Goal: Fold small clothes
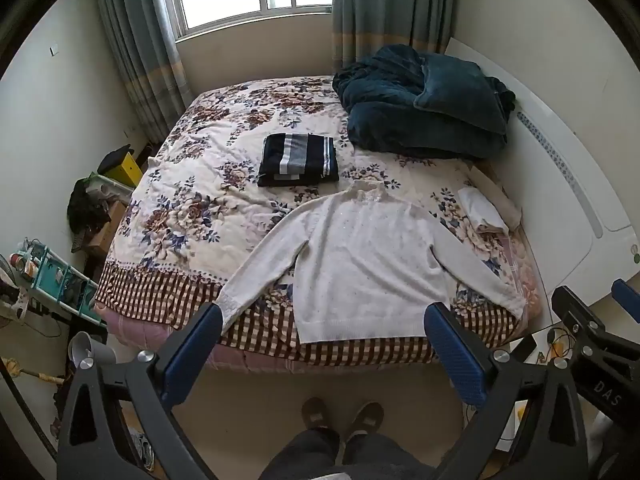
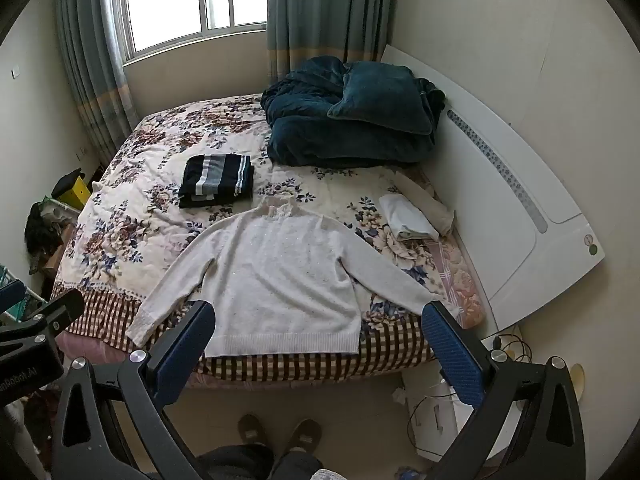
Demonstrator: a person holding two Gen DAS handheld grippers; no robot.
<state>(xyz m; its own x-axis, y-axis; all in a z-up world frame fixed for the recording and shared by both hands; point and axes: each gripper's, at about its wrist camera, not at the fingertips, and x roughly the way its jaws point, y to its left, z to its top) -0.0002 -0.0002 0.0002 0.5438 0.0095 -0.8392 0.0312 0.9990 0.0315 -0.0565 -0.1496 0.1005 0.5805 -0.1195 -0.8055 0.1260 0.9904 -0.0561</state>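
A white long-sleeved sweater [image 1: 360, 264] [image 2: 280, 276] lies flat on the floral bed, sleeves spread, hem at the near edge. Behind it sits a folded dark striped garment [image 1: 298, 160] [image 2: 218, 181]. A small folded white cloth [image 1: 482, 210] [image 2: 408, 218] lies near the headboard. My left gripper [image 1: 324, 320] is open and held above the floor short of the sweater's hem, holding nothing. My right gripper [image 2: 320, 320] is also open and empty, at about the same distance from the bed. The right gripper's body [image 1: 592, 332] shows in the left wrist view.
A heaped teal blanket [image 1: 424, 104] [image 2: 352, 116] fills the bed's far right corner against the white headboard [image 2: 520, 200]. Cluttered boxes and a teal rack [image 1: 60, 276] stand left of the bed. A person's slippered feet [image 1: 340, 416] stand on the floor before the bed.
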